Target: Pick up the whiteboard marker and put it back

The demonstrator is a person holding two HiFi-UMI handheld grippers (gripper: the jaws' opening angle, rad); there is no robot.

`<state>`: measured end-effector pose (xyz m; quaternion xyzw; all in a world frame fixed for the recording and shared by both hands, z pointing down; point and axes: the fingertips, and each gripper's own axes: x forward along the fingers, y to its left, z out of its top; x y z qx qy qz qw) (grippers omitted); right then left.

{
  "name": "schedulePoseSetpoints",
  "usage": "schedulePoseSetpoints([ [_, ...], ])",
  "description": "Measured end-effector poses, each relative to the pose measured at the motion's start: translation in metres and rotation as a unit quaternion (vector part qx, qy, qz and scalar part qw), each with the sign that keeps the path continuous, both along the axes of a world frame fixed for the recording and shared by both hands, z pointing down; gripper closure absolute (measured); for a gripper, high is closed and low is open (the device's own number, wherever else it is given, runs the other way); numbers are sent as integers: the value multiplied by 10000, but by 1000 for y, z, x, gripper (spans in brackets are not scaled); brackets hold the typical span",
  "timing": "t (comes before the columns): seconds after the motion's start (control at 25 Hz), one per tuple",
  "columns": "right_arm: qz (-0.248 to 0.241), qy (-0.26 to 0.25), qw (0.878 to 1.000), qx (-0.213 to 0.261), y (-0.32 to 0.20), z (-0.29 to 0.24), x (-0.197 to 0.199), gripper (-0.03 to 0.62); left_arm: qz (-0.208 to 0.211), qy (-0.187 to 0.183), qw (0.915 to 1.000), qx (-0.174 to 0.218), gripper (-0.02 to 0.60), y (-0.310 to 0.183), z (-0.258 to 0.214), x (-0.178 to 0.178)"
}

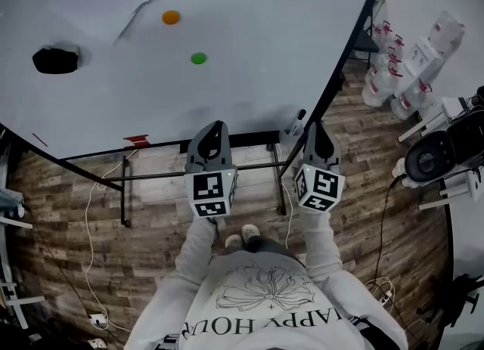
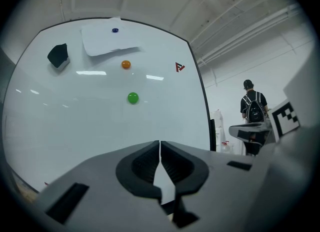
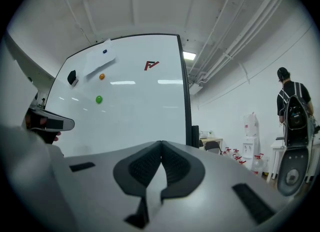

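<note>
Jaws on both tools are closed tip to tip with nothing between them: the left gripper [image 2: 160, 148] shows its ribbed pads meeting on an empty seam, and the right gripper [image 3: 161, 148] shows the same. Both are held level in front of the person's chest, side by side and facing the whiteboard [image 1: 227, 8] without touching it. On the board face are an orange magnet [image 1: 171, 17], a green magnet [image 1: 198, 58], a black eraser [image 1: 55, 60] and a sheet of paper [image 2: 107, 39] pinned near the top edge; none of these is the task item. The whiteboard marker cannot be identified with certainty. A small white object with a dark cap [image 1: 293, 124] sits at the board's lower edge, just beside the right gripper's tips, and is the likeliest candidate. A short red item [image 1: 138, 141] lies further left along the same edge and may be another pen or only a label; it is too small to settle. Neither gripper view shows the lower edge. Assessment: no part of the task shows as done. Neither tool holds a marker, so the pick-up is outstanding. Remaining work, as judged: open one gripper, most conveniently the right, bring it down to the candidate object, close on its barrel, lift it and set it back at its resting place.
</note>
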<state>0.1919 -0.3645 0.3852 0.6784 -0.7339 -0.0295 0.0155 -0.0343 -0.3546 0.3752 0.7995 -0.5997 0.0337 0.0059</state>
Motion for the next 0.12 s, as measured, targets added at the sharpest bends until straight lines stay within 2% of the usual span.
schedulePoseSetpoints([
  [0.12, 9, -10, 10000, 8, 2, -1, 1, 591, 3, 14, 10000, -10, 572, 2, 1, 1],
])
